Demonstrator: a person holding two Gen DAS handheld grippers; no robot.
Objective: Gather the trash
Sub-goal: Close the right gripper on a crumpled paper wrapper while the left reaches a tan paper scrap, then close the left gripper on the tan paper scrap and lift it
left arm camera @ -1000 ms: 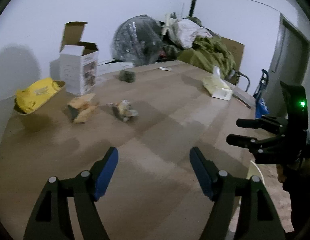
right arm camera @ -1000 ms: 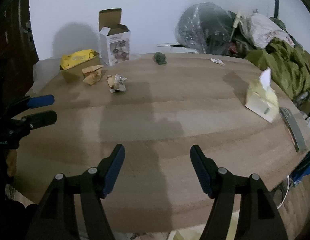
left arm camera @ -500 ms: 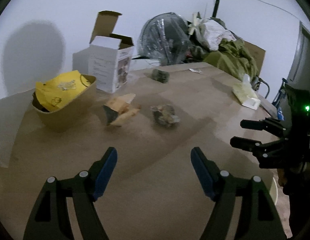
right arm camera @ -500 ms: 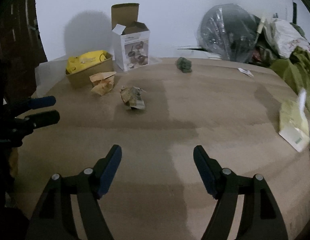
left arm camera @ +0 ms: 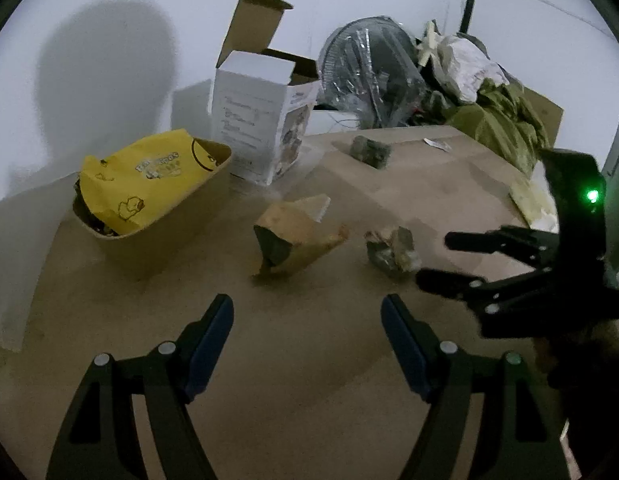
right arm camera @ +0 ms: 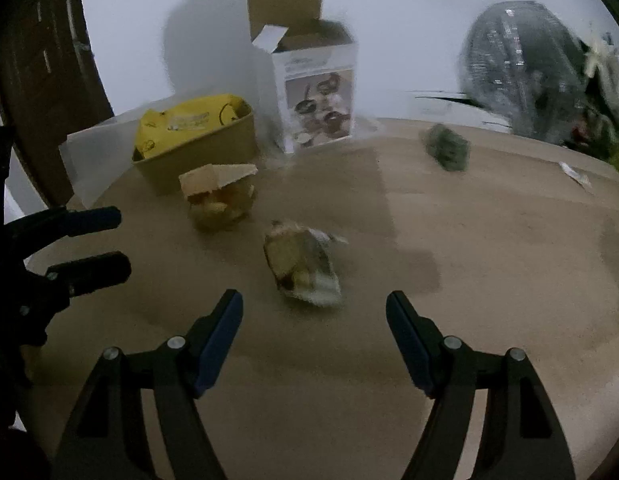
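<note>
Both the left hand-held gripper (left arm camera: 307, 322) and right hand-held gripper (right arm camera: 314, 318) hover wide apart and empty above a brown bench (right arm camera: 489, 280), near crumpled wrappers (right arm camera: 301, 266).

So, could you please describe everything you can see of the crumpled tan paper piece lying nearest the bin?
The tan paper piece is a crushed wad of brownish paper with a paler flap folded across its top and a dark hollow on one side. It lies loose on the wooden table, just in front of the bin, apparently apart from it. Neither gripper touches it.
</note>
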